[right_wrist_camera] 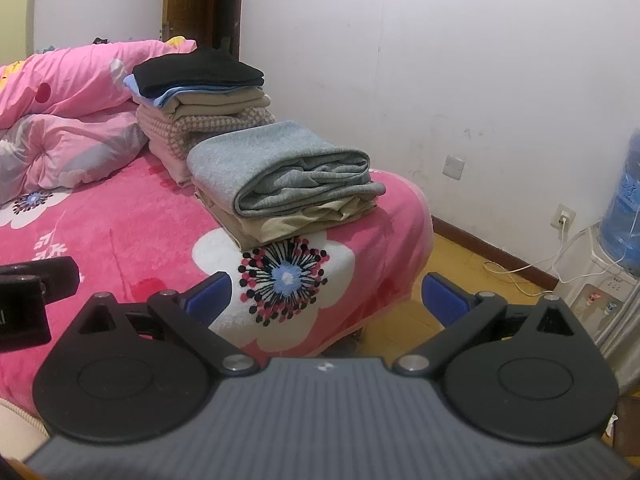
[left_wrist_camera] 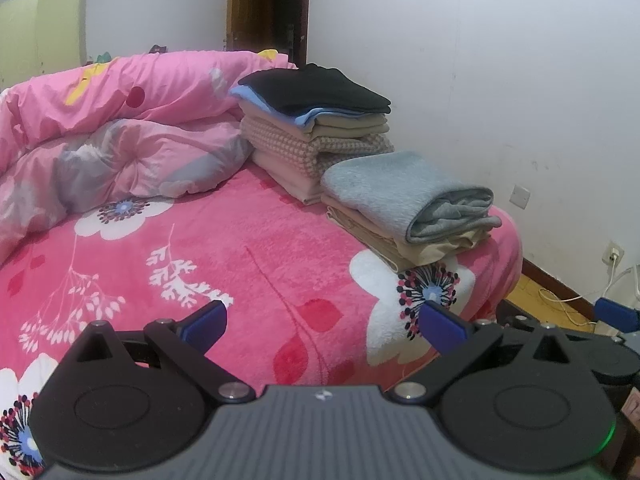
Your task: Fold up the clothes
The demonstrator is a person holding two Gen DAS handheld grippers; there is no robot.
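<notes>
**Two folded piles on the pink bed, both grippers empty**

Pink floral bedding covered the bed, with a white wall behind it and a dark wooden door frame in the far corner. Both grippers hung low over the near edge of the bed and pointed at the clothes.

The left gripper had its blue-padded fingers spread wide with nothing between them, only blanket showing in the gap. The right gripper was just as wide and just as empty, poised over the corner of the bed where the blanket dropped toward the yellow floor.

Ahead of both grippers and a little to the right lay the nearer pile: a grey fleecy garment folded on top of a beige one, sitting beside a big white flower printed on the blanket. Just behind it, touching or nearly so, stood the taller stack, with a black piece on top, then light blue, beige, a checked cloth and pale pink at the bottom.

Further off to the left of the grippers, a pink quilt lay bunched up against the stack. Off to the right gripper's right stood a water dispenser carrying a blue bottle, its white cable running to a wall socket.
</notes>
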